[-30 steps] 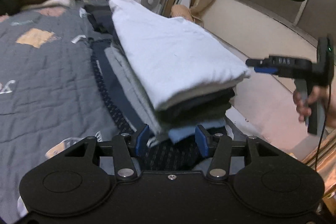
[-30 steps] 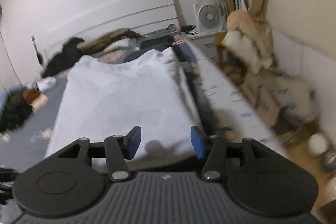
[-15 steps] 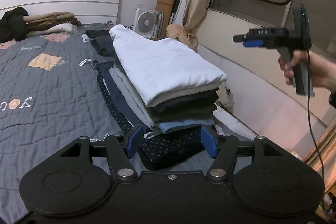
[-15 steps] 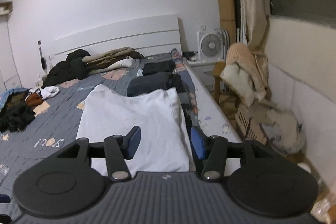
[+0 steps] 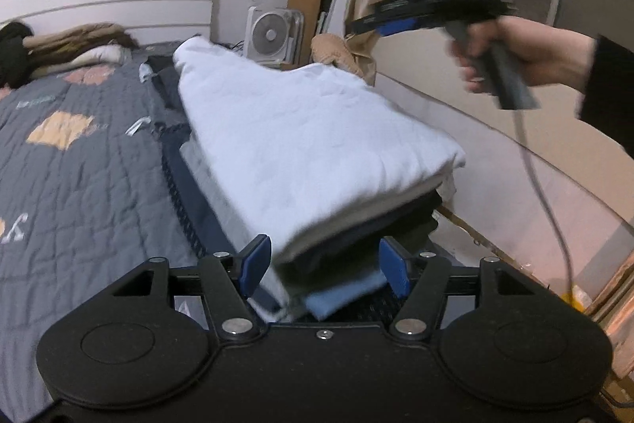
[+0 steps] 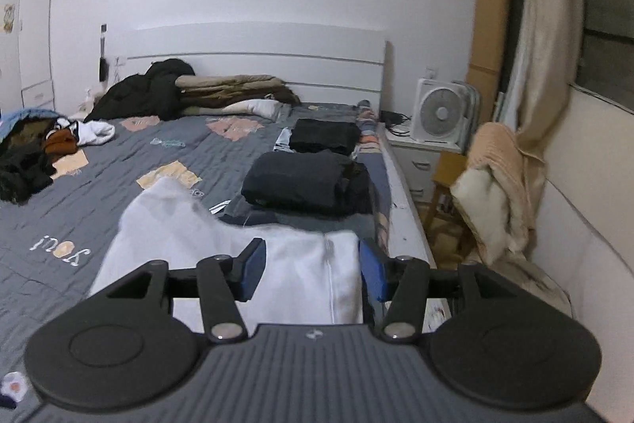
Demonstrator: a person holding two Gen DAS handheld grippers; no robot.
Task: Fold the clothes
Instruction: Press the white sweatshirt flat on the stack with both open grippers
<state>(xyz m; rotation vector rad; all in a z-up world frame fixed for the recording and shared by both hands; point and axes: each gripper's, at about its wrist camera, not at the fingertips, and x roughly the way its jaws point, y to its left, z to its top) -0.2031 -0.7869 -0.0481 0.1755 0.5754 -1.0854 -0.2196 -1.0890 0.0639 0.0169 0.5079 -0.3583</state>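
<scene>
Folded clothes (image 5: 317,185) sit stacked at the right edge of the bed (image 5: 79,165), a white garment (image 5: 301,141) on top. Left gripper (image 5: 323,266) hangs spread wide at the stack's near end, grasping nothing. Right gripper (image 6: 311,274) floats above the white top, likewise parted and empty.

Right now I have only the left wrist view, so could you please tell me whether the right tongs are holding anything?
Observer: No. The right tongs are open, poised over the folded white garment without gripping it.
Operator: Thank you. Is anything lying beyond that stack?
Observer: Yes. A folded dark pile sits just behind it, and a folded black pile lies nearer the headboard.
Operator: Are any unfolded clothes remaining?
Observer: A loose heap of clothes lies on the bed, at the left of the right wrist view.
</scene>
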